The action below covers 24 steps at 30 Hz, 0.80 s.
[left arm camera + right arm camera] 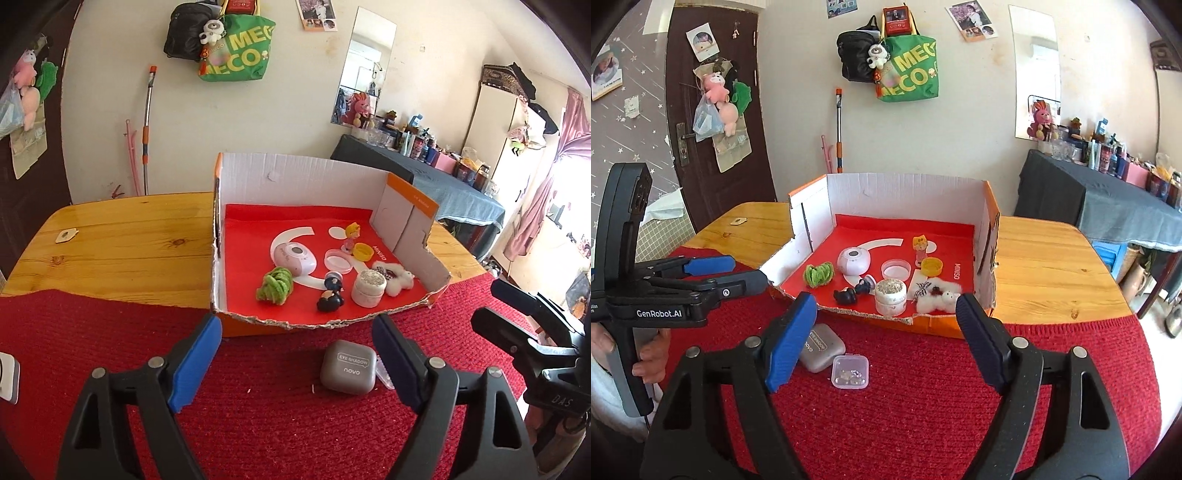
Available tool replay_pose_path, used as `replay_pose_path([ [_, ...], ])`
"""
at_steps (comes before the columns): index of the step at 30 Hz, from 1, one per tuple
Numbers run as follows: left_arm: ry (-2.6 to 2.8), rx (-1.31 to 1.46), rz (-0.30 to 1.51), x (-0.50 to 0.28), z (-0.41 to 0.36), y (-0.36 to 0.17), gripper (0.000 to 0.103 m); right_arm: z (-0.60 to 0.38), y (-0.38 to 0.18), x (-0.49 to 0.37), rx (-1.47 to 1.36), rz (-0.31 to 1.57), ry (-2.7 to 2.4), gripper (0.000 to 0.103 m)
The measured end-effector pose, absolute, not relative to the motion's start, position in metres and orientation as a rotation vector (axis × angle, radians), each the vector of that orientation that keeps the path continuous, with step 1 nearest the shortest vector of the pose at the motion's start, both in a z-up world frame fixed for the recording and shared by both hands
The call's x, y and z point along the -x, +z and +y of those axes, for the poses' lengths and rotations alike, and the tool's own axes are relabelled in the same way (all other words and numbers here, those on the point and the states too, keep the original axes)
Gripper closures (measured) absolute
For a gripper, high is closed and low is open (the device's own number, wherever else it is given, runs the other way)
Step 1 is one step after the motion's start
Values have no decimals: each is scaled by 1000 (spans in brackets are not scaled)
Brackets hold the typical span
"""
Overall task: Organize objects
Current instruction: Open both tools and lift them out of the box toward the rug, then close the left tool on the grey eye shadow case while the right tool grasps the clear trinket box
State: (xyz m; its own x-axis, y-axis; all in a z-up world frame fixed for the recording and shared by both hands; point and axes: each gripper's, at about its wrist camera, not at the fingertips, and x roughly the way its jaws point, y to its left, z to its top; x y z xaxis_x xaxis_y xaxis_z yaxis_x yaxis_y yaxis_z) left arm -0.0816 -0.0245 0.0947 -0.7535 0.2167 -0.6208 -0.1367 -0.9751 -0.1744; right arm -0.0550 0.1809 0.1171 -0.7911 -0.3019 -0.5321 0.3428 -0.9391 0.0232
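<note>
A cut-down cardboard box (pixel 328 173) (pixel 905 188) with a red liner stands on the table. It holds a green scrunchie (pixel 275 286), a pink oval device (pixel 295 258), a white jar (pixel 368 290), black figurines (pixel 330 295), a doll figure (pixel 351 236), a yellow cap (pixel 362 252) and a white fluffy clip (pixel 393 277). A grey eye shadow case (pixel 348 367) (pixel 822 347) lies on the red mat before the box. A small clear plastic box (pixel 850 371) lies beside it. My left gripper (pixel 297 354) (pixel 738 273) is open above the mat, the case between its fingers. My right gripper (pixel 886 339) is open and empty.
The red knitted mat (pixel 923 406) covers the near part of the wooden table (pixel 122 236). A small tag (pixel 65 235) lies on the wood at the left. A cluttered side table (pixel 1108 184) stands at the right. Bags hang on the wall behind.
</note>
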Motion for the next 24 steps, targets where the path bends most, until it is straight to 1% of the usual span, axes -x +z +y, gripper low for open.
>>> replay_pose_path([
  [3,2795,1007,-144,81,-20,85,11,181,103,64,-835,48,-2672,24],
  [7,2798,1023,-106,81,-13,74,8,177,85,73,-899,49,-2676,24],
  [15,2768,1091,-93,82,-9,57,7,167,55,86,-1040,82,-2604,24],
  [24,2717,1140,-64,84,-6,47,7,149,34,98,-1155,199,-2535,24],
])
